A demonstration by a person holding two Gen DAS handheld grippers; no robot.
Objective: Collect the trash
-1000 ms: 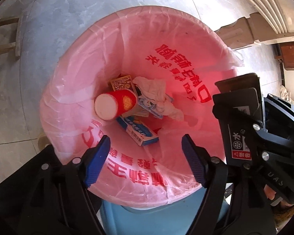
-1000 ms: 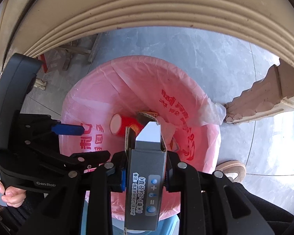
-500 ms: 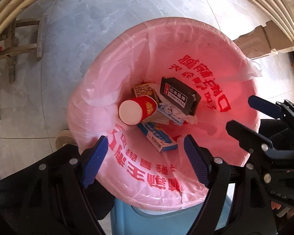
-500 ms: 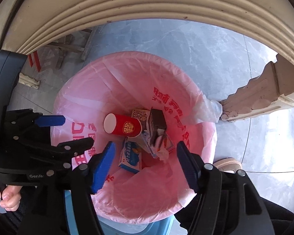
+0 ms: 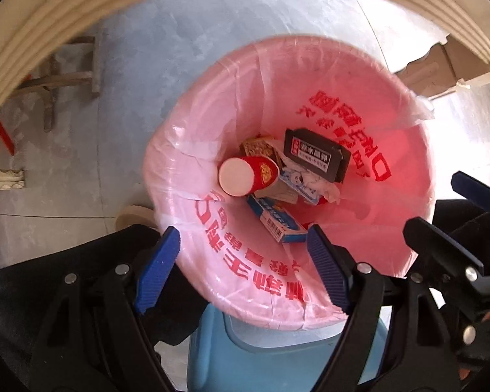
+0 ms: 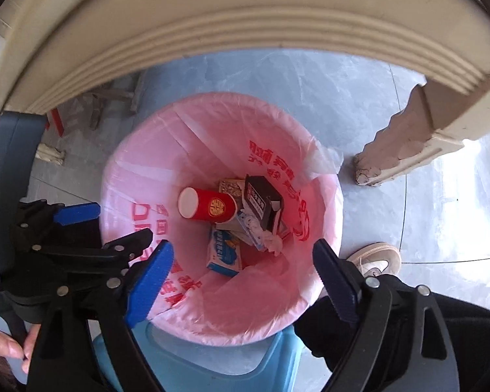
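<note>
Both hand-held grippers over pink-lined bin (image 6: pixel 140 176): right hand-held gripper (image 6: pixel 243 261) jaws just opened, spread, empty; left hand-held gripper (image 5: pixel 243 251) spread, empty. Black box (image 6: pixel 261 201) lies inside bin atop red cup (image 6: pixel 209 207), blue cartons.

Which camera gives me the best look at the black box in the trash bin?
The left wrist view. There the black box lies with its labelled face toward the camera, white print visible, on top of the other trash. The right wrist view shows the same box smaller and at an angle, with the label harder to read.
</note>
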